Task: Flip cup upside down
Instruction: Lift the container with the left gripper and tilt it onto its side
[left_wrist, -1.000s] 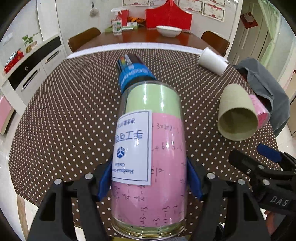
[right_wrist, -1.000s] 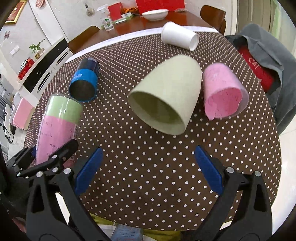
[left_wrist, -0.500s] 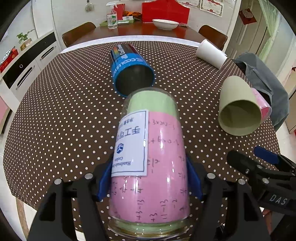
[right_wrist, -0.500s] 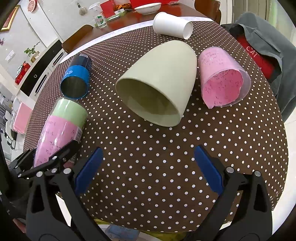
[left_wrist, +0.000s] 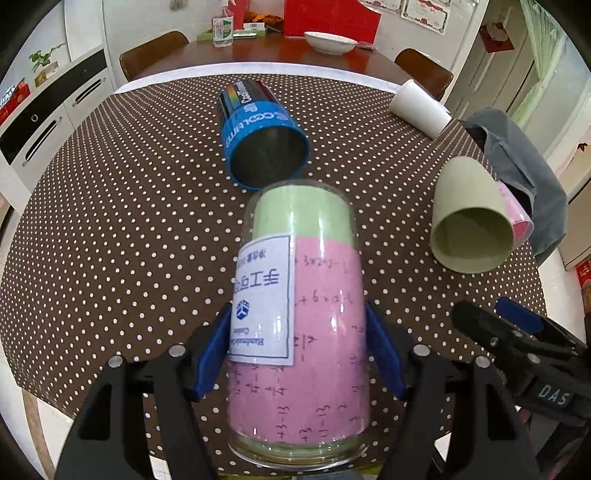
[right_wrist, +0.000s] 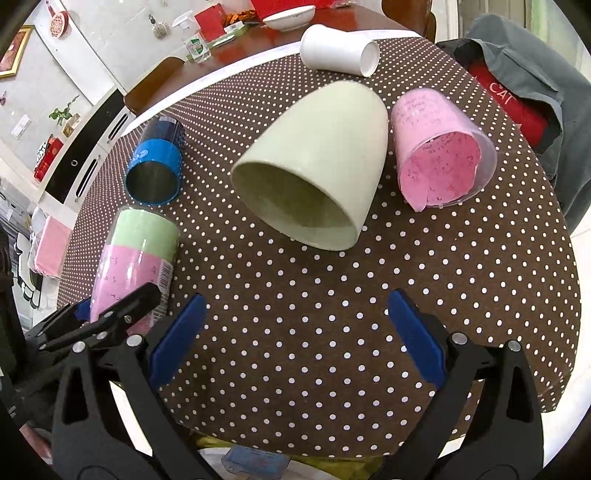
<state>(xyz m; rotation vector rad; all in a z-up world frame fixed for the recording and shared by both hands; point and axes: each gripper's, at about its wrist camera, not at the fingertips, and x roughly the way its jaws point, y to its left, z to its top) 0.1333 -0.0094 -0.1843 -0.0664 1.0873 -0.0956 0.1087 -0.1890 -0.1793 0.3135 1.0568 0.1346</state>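
Clamped between the left gripper's (left_wrist: 299, 354) blue pads, the clear cup (left_wrist: 301, 317) is held over the dotted table's (left_wrist: 129, 221) near edge; its label reads "Handmade". The right gripper (right_wrist: 295, 332) is spread wide, holding nothing.

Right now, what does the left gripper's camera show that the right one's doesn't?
Only the left view shows the white label on the clear cup clamped in the left gripper. Only the right view shows the open, empty right gripper and the pink cup's crumpled paper lining. Both show the green cup, blue cup and white cup lying on their sides.
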